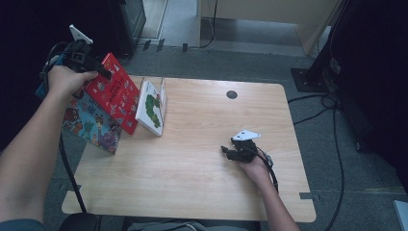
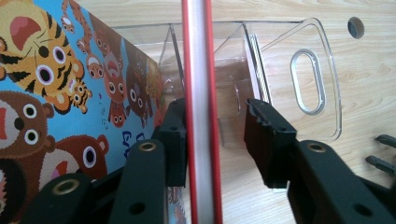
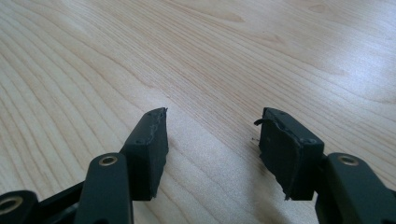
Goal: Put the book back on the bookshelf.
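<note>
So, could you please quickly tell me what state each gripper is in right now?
Left gripper: open around the red book; one pad stands clear of it.
Right gripper: open, nothing between its jaws, over the table.

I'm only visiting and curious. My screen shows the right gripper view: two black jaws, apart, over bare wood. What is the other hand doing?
Observer: The left gripper is at the table's far left corner, on the top edge of a red picture book.
Operator: Is it squeezing the book?
Observer: No. In the left gripper view the book's edge stands between the jaws, with a clear gap beside one pad.
Operator: Any other books there?
Observer: Two. A blue animal book leans on one side of the red one, and a caterpillar book stands on the other, by a clear stand.
</note>
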`<state>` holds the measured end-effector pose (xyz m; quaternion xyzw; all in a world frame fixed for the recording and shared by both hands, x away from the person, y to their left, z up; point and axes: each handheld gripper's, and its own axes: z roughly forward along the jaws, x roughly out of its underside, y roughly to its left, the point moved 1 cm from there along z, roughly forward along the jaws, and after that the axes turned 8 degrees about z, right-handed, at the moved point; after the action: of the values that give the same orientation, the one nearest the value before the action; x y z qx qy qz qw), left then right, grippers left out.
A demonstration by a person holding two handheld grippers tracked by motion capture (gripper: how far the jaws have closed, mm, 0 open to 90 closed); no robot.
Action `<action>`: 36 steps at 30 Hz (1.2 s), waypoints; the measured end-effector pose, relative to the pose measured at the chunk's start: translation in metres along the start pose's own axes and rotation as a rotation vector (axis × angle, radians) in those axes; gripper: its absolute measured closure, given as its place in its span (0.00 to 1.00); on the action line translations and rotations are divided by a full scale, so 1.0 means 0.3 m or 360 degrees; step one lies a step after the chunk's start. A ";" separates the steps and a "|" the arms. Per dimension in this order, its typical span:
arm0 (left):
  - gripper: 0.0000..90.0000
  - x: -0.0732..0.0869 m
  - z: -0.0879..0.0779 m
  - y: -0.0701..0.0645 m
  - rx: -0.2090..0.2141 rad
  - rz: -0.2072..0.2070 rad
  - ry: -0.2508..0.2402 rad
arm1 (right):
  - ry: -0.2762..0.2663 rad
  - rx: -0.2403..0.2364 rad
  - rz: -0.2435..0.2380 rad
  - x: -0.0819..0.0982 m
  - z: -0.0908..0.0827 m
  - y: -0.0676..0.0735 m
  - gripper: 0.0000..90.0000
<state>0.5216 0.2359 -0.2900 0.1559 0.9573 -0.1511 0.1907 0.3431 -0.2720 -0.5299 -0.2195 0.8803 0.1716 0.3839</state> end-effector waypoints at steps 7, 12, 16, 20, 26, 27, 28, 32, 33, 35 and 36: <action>0.58 0.008 -0.014 0.019 0.0029 -0.0046 -0.0009 | 0.0002 -0.0008 -0.0002 0.001 -0.001 0.000 0.45; 0.54 0.020 -0.041 0.031 0.0032 -0.0059 -0.0055 | 0.0007 -0.0007 -0.0004 0.001 0.000 0.000 0.42; 0.53 0.023 -0.051 0.029 0.0019 -0.0043 -0.0059 | 0.0007 -0.0005 -0.0004 0.001 0.000 0.001 0.42; 0.52 0.026 -0.070 0.025 -0.0008 -0.0039 -0.0076 | 0.0009 0.0001 -0.0001 0.002 -0.001 0.002 0.41; 0.51 0.051 -0.132 0.028 0.0045 -0.0046 -0.0154 | 0.0010 -0.0001 -0.0001 0.002 0.000 0.003 0.40; 0.51 0.055 -0.136 0.025 0.0048 -0.0043 -0.0157 | 0.0010 0.0001 0.0000 0.002 -0.001 0.003 0.40; 0.51 0.055 -0.136 0.025 0.0048 -0.0043 -0.0157 | 0.0010 -0.0001 -0.0002 0.002 0.000 0.003 0.39; 0.51 0.075 -0.158 -0.010 0.0066 0.0010 -0.0187 | 0.0011 -0.0005 -0.0008 0.002 0.001 0.003 0.37; 0.51 0.078 -0.160 -0.019 0.0076 0.0020 -0.0190 | 0.0011 -0.0006 -0.0010 0.002 0.001 0.003 0.37; 0.50 0.082 -0.162 -0.030 0.0085 0.0034 -0.0193 | 0.0013 -0.0007 -0.0011 0.002 0.001 0.003 0.37; 0.50 0.086 -0.165 -0.042 0.0097 0.0048 -0.0202 | 0.0013 -0.0007 -0.0013 0.002 0.001 0.003 0.37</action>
<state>0.4787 0.2479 -0.2542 0.1662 0.9358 -0.1868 0.2484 0.3424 -0.2711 -0.5304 -0.2246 0.8807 0.1711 0.3804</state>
